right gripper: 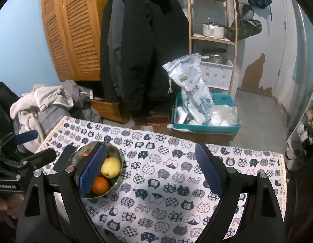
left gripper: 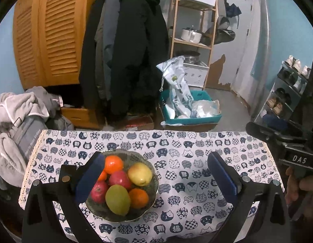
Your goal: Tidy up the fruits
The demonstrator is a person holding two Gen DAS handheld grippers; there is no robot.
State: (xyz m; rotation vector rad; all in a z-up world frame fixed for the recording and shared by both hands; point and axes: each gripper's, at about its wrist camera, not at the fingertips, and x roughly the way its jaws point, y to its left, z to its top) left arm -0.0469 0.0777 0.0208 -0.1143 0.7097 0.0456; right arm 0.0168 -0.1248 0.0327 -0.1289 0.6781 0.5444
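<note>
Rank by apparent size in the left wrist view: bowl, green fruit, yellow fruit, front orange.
1. bowl
2. green fruit
3. yellow fruit: close to the green one, which lies nearer the camera, so that order is unsure
4. front orange

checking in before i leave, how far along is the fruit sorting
Looks near finished: every fruit in view sits in the bowl, with oranges, apples, a pear and a green fruit. Both claws, left and right, are open and empty. No loose fruit shows on the cloth.
</note>
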